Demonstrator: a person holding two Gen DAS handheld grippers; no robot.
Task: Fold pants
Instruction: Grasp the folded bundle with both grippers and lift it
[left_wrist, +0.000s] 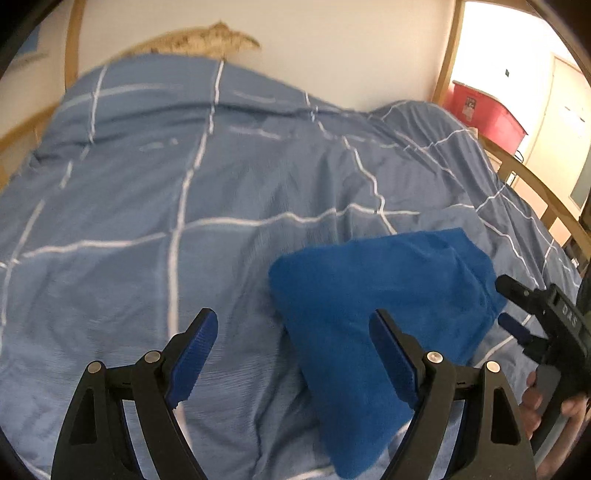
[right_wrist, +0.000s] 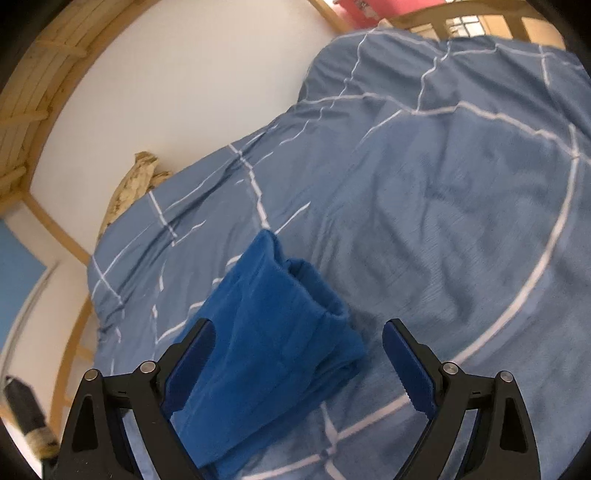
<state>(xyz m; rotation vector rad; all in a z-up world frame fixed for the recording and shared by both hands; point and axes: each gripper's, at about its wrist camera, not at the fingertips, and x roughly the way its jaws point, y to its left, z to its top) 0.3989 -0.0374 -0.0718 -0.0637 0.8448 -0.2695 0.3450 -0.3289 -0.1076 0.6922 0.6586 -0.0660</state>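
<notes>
Pants (left_wrist: 380, 325), bright blue fleece-like fabric, lie folded into a compact bundle on the bed's blue duvet (left_wrist: 184, 184) with its white grid lines. In the left wrist view the bundle sits right of centre and low in the frame; its near end runs under and past the right finger of the left gripper (left_wrist: 293, 347), while the left finger stands over bare duvet. Left gripper: jaws spread wide, nothing between the pads, no visible contact with the fabric. In the right wrist view the pants (right_wrist: 266, 332) lie from lower left up toward centre, with a rolled or doubled edge showing at the far end and layered folds along the right side. Right gripper (right_wrist: 299, 354): jaws likewise wide apart, holding nothing; its left finger overlaps the bundle in the picture, right finger over the duvet; whether either pad touches cloth cannot be told. Right gripper also shows in the left wrist view (left_wrist: 513, 306) at the right edge, just beside the bundle's far right corner, fingers parted, with the person's hand (left_wrist: 546, 402) wrapped on its handle. Duvet is rumpled, ridges running toward the white wall (left_wrist: 295, 44). A tan patterned cloth (left_wrist: 207, 38) sits at the far edge against the wall. Wooden bed frame (left_wrist: 535, 181) borders the right side; a red bin (left_wrist: 487, 110) stands beyond it
</notes>
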